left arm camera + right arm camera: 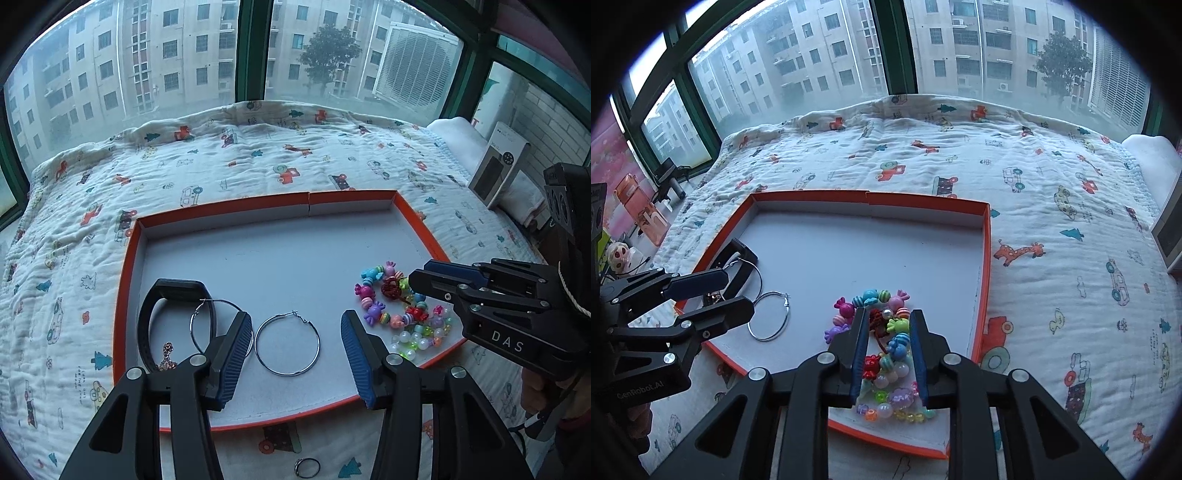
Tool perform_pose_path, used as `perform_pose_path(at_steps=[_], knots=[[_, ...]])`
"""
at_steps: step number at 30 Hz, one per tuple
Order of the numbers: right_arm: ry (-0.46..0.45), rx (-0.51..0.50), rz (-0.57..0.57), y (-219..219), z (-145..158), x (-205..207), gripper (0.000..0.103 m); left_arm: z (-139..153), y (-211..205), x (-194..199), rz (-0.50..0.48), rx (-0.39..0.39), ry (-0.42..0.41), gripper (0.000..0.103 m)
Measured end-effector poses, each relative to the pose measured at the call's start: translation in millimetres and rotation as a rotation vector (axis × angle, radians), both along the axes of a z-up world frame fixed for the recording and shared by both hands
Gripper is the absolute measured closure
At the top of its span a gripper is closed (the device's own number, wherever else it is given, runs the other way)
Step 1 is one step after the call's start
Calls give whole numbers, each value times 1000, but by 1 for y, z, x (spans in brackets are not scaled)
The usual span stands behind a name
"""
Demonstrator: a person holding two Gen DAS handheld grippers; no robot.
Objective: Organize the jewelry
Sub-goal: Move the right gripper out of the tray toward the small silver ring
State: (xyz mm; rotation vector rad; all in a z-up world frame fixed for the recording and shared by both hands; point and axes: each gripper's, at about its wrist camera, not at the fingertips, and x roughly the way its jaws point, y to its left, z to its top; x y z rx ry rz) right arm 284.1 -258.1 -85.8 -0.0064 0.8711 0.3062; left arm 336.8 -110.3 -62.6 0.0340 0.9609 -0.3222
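Left wrist view: the left gripper (293, 354) hangs over the near part of the orange tray (129, 280), jaws spread with nothing between the pads. One hoop (287, 344) lies flat on the tray floor straight ahead, framed in the gap between the two fingers, so a short dip forward and down would likely bring the pads to either side of its wire. A second hoop (218, 325) lies to the left, partly behind the left finger and overlapping a black band (173, 314). A small ring (307, 468) sits on the quilt (258, 158) outside the tray's near edge. The bead pile (399, 314) is off to the right, where the right gripper (421, 282) reaches in from the side.

Right wrist view: the right gripper (888, 347) points steeply down over the bead pile (882, 332), its jaws narrow but parted, beads lying between the pads; I cannot tell whether any bead is pinched. The left gripper (737, 291) sits at the tray's left corner, nearer than the right to the hoop (770, 315) and band (738, 258). I judge the hoop to be the left hand's job.
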Motion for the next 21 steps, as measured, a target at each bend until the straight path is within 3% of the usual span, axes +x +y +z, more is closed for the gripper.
perform_pose_path(at_steps=[10, 21], knots=[[-22, 21, 22, 6, 14, -29, 78, 27, 11, -35, 7, 3, -46, 48], [-14, 32, 89, 25, 10, -70, 78, 28, 48, -70, 76, 2, -38, 48]])
